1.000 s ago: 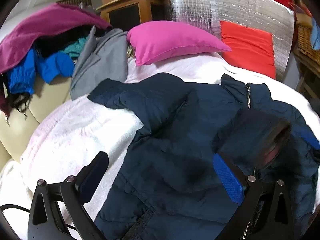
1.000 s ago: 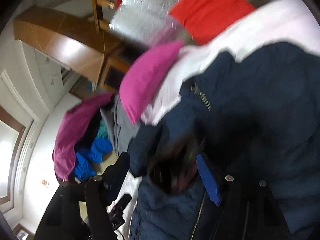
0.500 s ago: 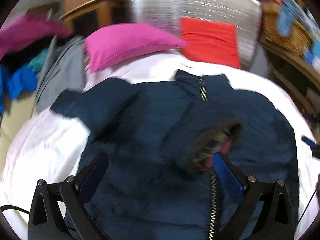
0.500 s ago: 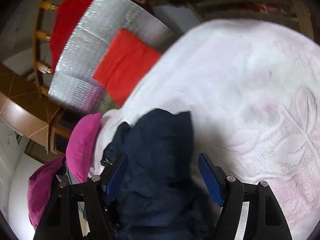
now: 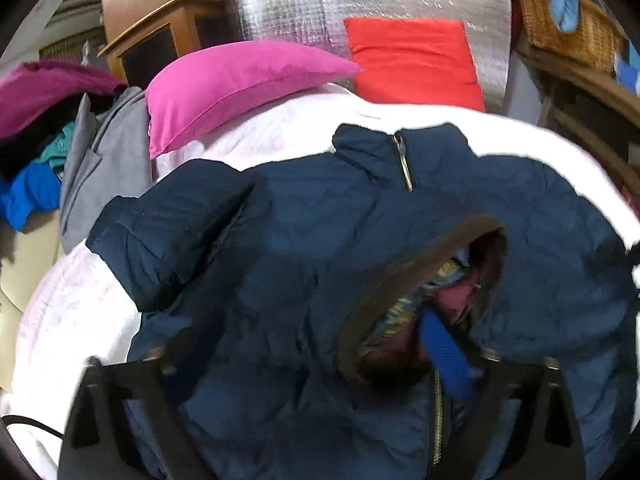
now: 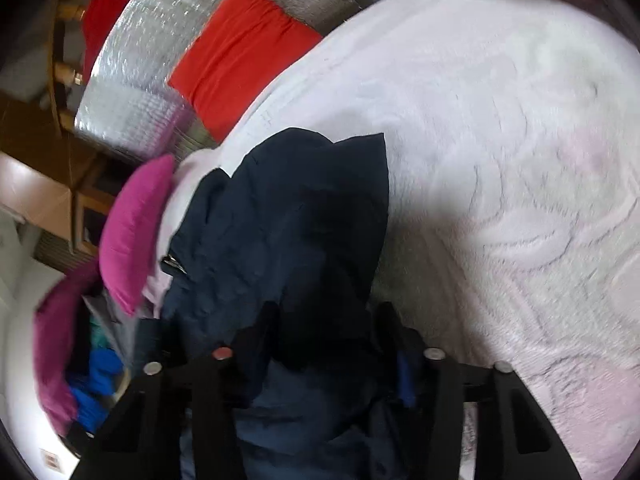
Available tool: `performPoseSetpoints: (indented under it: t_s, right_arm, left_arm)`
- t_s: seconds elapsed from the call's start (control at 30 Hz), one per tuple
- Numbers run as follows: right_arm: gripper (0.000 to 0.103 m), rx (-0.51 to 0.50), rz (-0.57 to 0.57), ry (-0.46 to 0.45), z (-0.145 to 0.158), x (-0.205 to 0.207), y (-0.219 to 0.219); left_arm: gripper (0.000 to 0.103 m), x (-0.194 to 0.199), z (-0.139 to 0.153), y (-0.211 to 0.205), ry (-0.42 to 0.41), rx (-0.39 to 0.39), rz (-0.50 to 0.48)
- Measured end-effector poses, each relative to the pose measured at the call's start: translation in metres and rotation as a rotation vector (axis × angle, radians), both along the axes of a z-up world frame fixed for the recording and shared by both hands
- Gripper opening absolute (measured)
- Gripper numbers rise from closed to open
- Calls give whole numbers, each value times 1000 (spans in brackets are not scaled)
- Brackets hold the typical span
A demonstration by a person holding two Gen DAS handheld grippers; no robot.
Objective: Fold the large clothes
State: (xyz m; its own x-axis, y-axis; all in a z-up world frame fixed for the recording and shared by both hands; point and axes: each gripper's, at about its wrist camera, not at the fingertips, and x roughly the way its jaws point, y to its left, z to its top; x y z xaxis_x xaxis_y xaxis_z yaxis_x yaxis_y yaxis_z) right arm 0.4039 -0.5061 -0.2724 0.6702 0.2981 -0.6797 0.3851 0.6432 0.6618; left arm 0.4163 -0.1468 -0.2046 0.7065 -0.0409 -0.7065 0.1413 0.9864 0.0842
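Left view: my left gripper [image 5: 320, 364] was closing over the navy jacket [image 5: 304, 240] — zip collar, sleeve cuff [image 5: 420, 300] showed.
Right view: my right gripper [image 6: 324, 344] was closing round jacket cloth — bare white blanket [image 6: 500, 160] beside.

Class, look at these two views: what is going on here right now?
A person holding a tool in each hand is folding a navy padded jacket spread on a white blanket over a bed. The left tool is closing with the jacket's front, by the sleeve cuff, between its fingers. The right tool is closing around a bunched fold of the same jacket. A pink pillow lies beyond.
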Motion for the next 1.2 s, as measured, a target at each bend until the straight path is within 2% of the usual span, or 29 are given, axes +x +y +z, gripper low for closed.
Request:
performPoseSetpoints:
  t_s: [0.07, 0.13, 0.17, 0.27, 0.4, 0.43, 0.53, 0.57, 0.67, 0.8, 0.9, 1.07, 1.13, 1.2]
  right_arm:
    - [51, -10, -1, 4, 0, -2, 0]
    - [51, -24, 1, 10, -1, -2, 1]
    - [51, -25, 0, 10, 0, -5, 0]
    - [51, -27, -4, 14, 1, -7, 1]
    - [51, -35, -8, 16, 3, -9, 2]
    - [51, -33, -10, 16, 3, -10, 2]
    - [51, -22, -20, 17, 2, -11, 1]
    - [51, -19, -23, 17, 2, -11, 1]
    - [51, -8, -33, 20, 2, -11, 1]
    - [58, 2, -38, 16, 1, -11, 1]
    - [60, -10, -37, 11, 3, -11, 2]
    - [59, -80, -21, 5, 7, -9, 10]
    - [52, -108, -24, 8, 8, -9, 12]
    - [46, -126, -31, 3, 9, -11, 13]
  left_arm:
    - [49, 4, 6, 3, 2, -29, -6]
    - [39, 10, 12, 9, -10, -46, 10]
    - [39, 12, 15, 14, -22, -55, 26]
    - [39, 23, 26, 39, -43, -92, 80]
    - [39, 32, 32, 80, -33, -145, 181]
    - [43, 33, 33, 87, -26, -161, 197]
    - [64, 34, 32, 109, 0, -223, 247]
    - [64, 33, 31, 114, 6, -243, 257]
    - [66, 30, 26, 116, 49, -277, 239]
    - [66, 31, 3, 121, 208, -411, 218]
    - [66, 33, -13, 115, 292, -473, 208]
    - [66, 39, -31, 107, 331, -546, 232]
    - [65, 45, -39, 109, 339, -592, 261]
    - [58, 48, -43, 113, 320, -626, 292]
